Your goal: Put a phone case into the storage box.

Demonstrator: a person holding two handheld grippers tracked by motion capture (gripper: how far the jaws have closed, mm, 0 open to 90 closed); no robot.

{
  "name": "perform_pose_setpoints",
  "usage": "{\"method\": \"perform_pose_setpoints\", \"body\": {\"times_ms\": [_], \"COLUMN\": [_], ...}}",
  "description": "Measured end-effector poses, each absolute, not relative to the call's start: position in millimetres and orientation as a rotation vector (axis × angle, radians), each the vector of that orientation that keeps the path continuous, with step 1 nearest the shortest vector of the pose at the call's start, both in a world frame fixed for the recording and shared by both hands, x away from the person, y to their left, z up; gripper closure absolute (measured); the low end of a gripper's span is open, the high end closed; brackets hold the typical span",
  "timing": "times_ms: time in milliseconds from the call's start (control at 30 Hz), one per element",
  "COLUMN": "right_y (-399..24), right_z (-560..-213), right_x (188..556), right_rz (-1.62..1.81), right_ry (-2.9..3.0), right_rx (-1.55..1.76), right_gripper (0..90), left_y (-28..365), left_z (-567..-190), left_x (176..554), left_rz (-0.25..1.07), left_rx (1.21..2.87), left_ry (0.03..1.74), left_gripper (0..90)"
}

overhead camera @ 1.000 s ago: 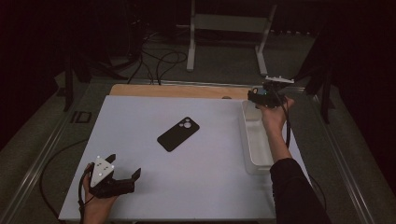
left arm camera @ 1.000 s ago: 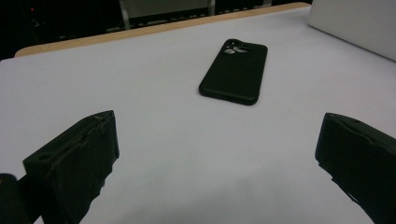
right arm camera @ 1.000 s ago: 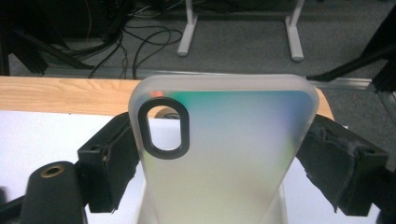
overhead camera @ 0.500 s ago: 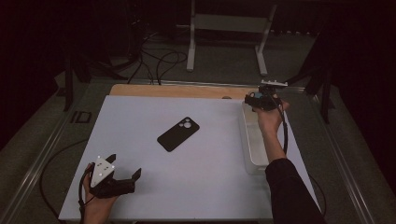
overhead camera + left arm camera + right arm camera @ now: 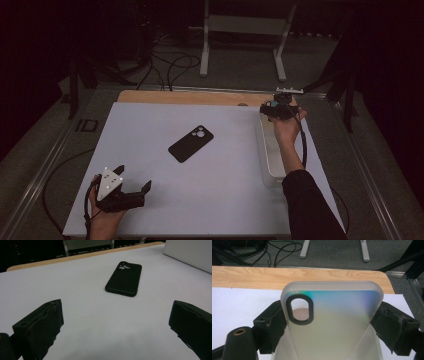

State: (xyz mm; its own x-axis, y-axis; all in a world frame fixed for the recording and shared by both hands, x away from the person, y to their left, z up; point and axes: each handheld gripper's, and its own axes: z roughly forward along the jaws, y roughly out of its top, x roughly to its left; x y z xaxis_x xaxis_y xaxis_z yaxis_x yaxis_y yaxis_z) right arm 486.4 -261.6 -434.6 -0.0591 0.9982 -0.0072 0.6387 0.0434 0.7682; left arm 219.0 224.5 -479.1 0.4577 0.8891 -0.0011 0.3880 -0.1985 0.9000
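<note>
right gripper [image 5: 329,322] pinches clear case [image 5: 332,315] by its edges — left gripper [image 5: 117,325] spread, phone [image 5: 124,278] ahead

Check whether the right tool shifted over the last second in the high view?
Yes, slightly. The right tool, shut on a translucent phone case, drifted left against the white bin, from beyond its far right corner to over its far end.

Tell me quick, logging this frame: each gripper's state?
Left gripper: open, holding nothing.
Right gripper: closed on a translucent phone case.
</note>
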Motion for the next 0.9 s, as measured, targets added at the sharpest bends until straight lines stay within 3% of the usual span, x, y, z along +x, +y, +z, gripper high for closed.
{"method": "perform_pose_setpoints", "body": {"times_ms": [533, 700, 900], "right_y": [-264.0, -264.4, -266.6], "right_z": [-436.5, -436.4, -432.9], "right_x": [491.3, 492.6, 489.6], "right_rz": [0.83, 0.856, 0.864], "right_ry": [1.732, 1.75, 1.739], "right_rx": [1.673, 1.667, 1.658], "right_gripper": [15.8, 9.5, 9.4], "left_y": [224.3, 224.9, 224.6], "left_z": [-479.4, -479.4, -479.2], "left_x": [218.8, 218.7, 218.6], "left_rz": [0.68, 0.678, 0.679], "left_rx": [1.786, 1.785, 1.787], "left_ry": [1.09, 1.091, 1.09], "left_gripper": [0.0, 0.0, 0.0]}}
